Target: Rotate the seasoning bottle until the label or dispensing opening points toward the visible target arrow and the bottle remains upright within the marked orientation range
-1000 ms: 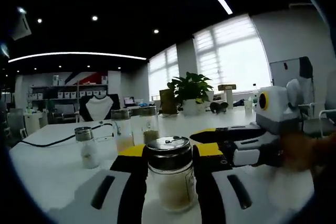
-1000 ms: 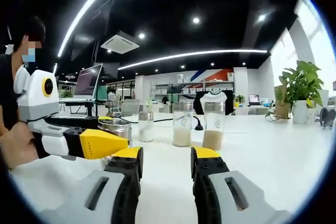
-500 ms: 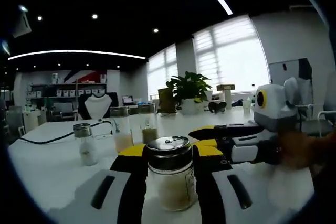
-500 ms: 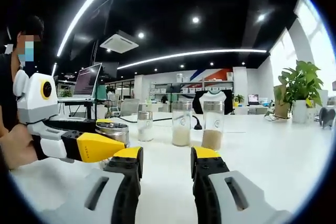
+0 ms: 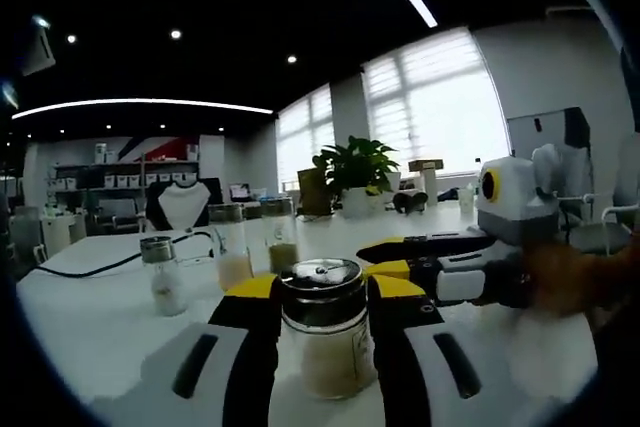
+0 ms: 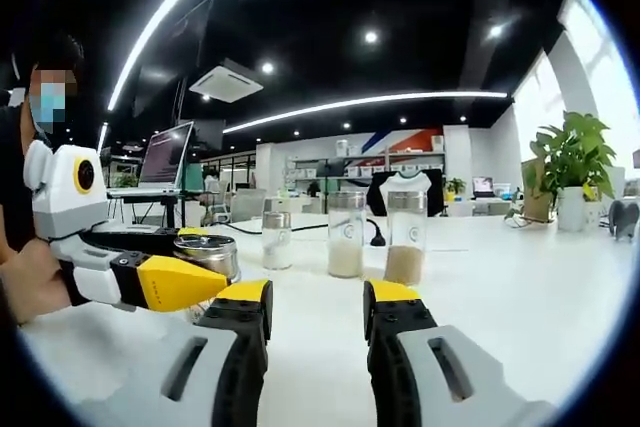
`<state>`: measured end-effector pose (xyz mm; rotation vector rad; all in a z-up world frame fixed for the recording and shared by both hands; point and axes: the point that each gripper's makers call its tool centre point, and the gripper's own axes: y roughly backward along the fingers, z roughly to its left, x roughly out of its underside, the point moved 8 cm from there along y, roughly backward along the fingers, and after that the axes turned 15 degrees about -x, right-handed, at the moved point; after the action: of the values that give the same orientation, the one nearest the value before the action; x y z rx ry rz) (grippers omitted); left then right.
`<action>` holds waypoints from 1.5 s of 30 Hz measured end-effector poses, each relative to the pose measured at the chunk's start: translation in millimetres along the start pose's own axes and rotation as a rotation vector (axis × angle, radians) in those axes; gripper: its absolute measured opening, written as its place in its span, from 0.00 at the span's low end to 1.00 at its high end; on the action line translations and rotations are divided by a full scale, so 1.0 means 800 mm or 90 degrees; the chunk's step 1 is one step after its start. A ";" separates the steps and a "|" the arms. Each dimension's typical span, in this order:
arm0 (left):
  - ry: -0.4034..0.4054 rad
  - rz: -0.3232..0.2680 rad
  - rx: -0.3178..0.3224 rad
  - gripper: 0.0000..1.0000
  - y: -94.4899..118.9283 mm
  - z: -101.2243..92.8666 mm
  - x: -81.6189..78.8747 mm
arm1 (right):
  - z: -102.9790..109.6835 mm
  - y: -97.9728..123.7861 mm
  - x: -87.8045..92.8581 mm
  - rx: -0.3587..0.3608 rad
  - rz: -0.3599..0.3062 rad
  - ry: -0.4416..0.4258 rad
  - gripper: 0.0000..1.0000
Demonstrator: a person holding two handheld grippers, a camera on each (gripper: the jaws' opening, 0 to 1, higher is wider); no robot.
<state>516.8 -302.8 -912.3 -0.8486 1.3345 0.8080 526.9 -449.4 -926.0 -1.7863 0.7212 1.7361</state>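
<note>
Jaws of the left gripper (image 5: 322, 319) clasped the upright seasoning bottle (image 5: 325, 332), hiding its sides; right gripper (image 6: 315, 322) jaws stood apart, empty, over the desk (image 6: 520, 287); no arrow discernible.

An open-plan office: laptop (image 6: 167, 159), shelving (image 6: 385, 165), ceiling light strips (image 6: 365, 103), long white table (image 6: 520, 277).

A clear glass seasoning bottle with a shiny metal lid (image 5: 326, 332) stands upright on the near part of the white table. Pale, cream-coloured powder fills its lower half. In the right gripper view it (image 6: 207, 253) sits at the near left.
</note>
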 end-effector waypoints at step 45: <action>-0.013 0.053 -0.158 0.42 0.015 -0.013 0.004 | -0.003 0.002 0.000 0.011 0.002 0.000 0.35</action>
<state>501.6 -305.8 -916.7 -0.9801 1.2746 1.0606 527.4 -452.5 -926.1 -1.7742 0.7372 1.7273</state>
